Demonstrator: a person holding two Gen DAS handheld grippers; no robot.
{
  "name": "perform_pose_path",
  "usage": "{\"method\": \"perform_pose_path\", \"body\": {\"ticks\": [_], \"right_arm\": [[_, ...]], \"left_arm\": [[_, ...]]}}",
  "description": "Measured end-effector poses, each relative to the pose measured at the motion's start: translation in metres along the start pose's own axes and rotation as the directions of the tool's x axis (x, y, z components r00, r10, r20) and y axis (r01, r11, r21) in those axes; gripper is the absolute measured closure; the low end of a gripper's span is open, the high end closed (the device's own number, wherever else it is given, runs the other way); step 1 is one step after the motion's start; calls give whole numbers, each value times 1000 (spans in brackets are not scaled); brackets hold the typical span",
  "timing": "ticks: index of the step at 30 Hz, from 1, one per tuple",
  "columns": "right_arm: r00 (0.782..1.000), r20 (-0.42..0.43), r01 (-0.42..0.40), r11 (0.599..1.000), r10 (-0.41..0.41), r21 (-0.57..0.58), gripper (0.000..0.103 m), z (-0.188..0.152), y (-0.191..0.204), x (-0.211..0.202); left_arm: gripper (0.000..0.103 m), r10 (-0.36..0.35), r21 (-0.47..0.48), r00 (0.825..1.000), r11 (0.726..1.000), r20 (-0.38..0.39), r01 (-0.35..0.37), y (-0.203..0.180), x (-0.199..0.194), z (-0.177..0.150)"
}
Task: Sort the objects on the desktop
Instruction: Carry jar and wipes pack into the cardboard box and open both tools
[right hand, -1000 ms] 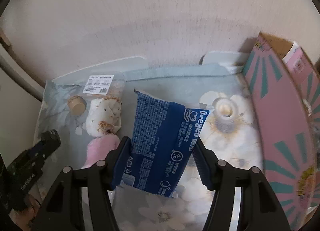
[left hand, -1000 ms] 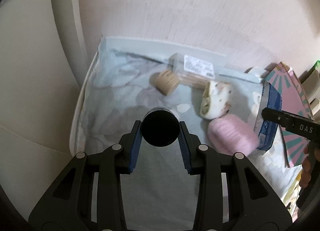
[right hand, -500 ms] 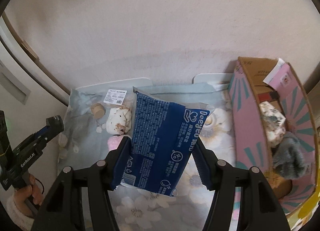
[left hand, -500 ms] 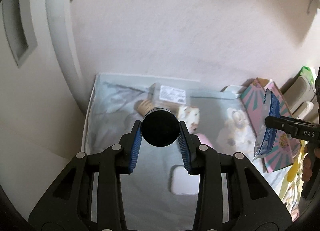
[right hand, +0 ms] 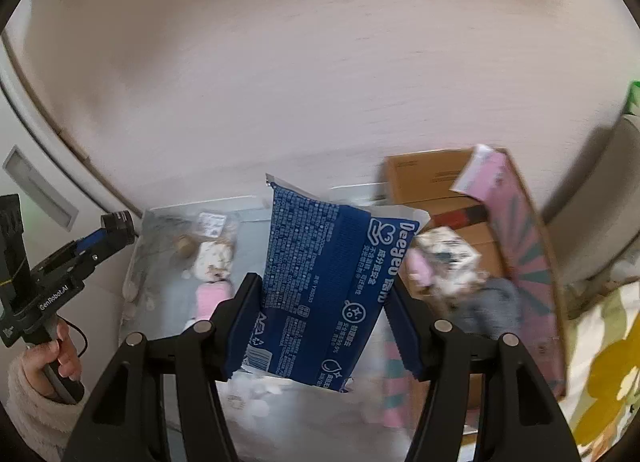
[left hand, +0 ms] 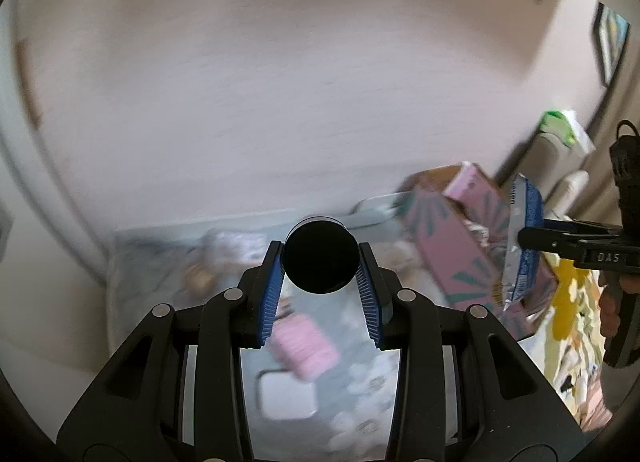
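My left gripper (left hand: 319, 262) is shut on a black cylinder (left hand: 320, 258), end-on to the camera, held high above the floral table cloth (left hand: 360, 382). My right gripper (right hand: 326, 302) is shut on a blue wipes packet (right hand: 328, 290) with white print, lifted above the table beside the pink cardboard box (right hand: 524, 262). The left wrist view shows that packet (left hand: 524, 238) edge-on at the right, over the box (left hand: 460, 258). The right wrist view shows the left gripper (right hand: 100, 242) at far left, a hand (right hand: 60, 354) on its handle.
On the cloth lie a pink roll (left hand: 306, 346), a white square pad (left hand: 286, 394), a patterned pouch (right hand: 214, 262), a wooden spool (right hand: 186, 248) and a labelled clear pack (right hand: 212, 223). The box holds a patterned bundle (right hand: 448, 254) and grey cloth (right hand: 492, 306). A wall stands close behind.
Both grippers have risen and drawn back from the table with their loads. The views now take in more wall and the pink box, and the scene is blurred by motion.
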State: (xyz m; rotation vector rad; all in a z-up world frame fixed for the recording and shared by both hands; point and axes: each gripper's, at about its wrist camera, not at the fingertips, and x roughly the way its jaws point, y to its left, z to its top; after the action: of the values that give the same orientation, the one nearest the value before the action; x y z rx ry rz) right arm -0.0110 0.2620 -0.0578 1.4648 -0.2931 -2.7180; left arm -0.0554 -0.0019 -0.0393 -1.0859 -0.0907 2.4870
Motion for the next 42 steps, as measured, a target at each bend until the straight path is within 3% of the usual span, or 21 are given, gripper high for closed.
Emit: {"method": "perform_pose_path", "body": {"ticks": [10, 18, 29, 42], "right_arm": [[995, -17, 97, 995, -97, 23, 46, -5, -69, -25], [991, -78, 116, 991, -111, 59, 46, -17, -114, -14], [984, -155, 92, 995, -85, 37, 46, -29, -143, 18], [984, -173, 38, 999, -34, 25, 46, -28, -145, 32]], "left_arm": [[70, -167, 113, 986, 979, -10, 167, -97, 40, 41], [71, -237, 164, 969, 955, -71, 246, -169, 94, 59], [71, -239, 226, 958, 936, -159, 271, -240, 177, 64], [71, -210, 239, 958, 937, -195, 254, -260, 203, 59]]}}
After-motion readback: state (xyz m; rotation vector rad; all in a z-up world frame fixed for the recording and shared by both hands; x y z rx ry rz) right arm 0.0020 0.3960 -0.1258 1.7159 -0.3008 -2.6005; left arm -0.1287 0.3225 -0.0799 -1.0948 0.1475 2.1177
